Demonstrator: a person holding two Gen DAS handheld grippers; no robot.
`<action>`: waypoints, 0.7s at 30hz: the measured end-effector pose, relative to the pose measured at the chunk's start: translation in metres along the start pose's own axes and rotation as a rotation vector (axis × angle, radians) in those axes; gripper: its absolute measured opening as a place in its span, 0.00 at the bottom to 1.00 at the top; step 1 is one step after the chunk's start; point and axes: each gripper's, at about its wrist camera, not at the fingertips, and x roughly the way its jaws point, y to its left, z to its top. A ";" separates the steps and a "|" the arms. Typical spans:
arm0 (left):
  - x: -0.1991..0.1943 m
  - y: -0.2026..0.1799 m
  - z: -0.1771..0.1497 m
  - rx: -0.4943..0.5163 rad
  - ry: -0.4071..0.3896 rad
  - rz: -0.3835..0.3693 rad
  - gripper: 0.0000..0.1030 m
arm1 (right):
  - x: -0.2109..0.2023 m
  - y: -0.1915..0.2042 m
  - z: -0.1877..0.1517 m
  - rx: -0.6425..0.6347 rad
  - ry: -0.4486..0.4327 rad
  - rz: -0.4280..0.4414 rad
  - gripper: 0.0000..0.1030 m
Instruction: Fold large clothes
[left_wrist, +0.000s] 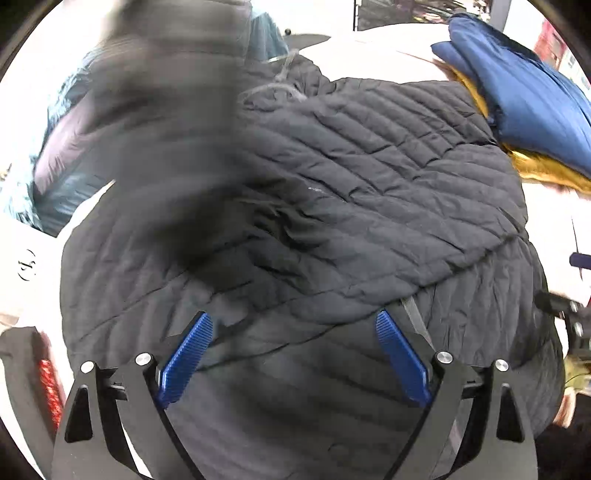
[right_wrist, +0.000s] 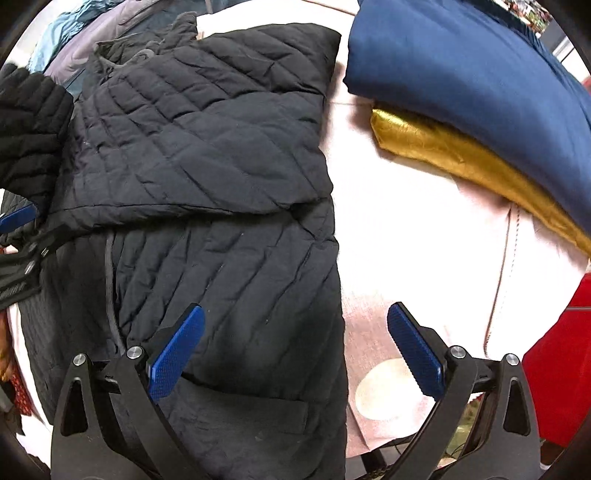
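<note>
A black quilted jacket (left_wrist: 369, 192) lies on a pale pink surface (right_wrist: 406, 240), its upper part folded across the body (right_wrist: 207, 147). One sleeve (left_wrist: 159, 122) shows as a dark blur at the upper left of the left wrist view. In the right wrist view the same sleeve (right_wrist: 29, 133) hangs at the left edge. My left gripper (left_wrist: 293, 317) points down over the jacket's lower part, open, with nothing between its blue pads. My right gripper (right_wrist: 295, 310) is open too, straddling the jacket's right edge with one finger over the fabric and one over the bare surface.
Folded blue cloth (right_wrist: 461, 66) rests on a gold cloth (right_wrist: 461, 158) at the back right. Teal and grey garments (right_wrist: 66, 29) are piled at the back left. A red object (right_wrist: 554, 369) sits at the near right, past the surface's edge.
</note>
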 end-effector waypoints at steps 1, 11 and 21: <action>-0.006 0.002 -0.004 0.001 -0.012 -0.005 0.86 | -0.002 0.002 0.003 -0.004 -0.009 0.004 0.95; -0.032 0.042 -0.024 -0.118 -0.051 0.014 0.89 | -0.061 0.042 0.056 -0.143 -0.224 0.342 0.93; 0.035 0.126 0.023 -0.362 0.172 -0.035 0.89 | -0.051 0.110 0.117 -0.514 -0.118 0.750 0.87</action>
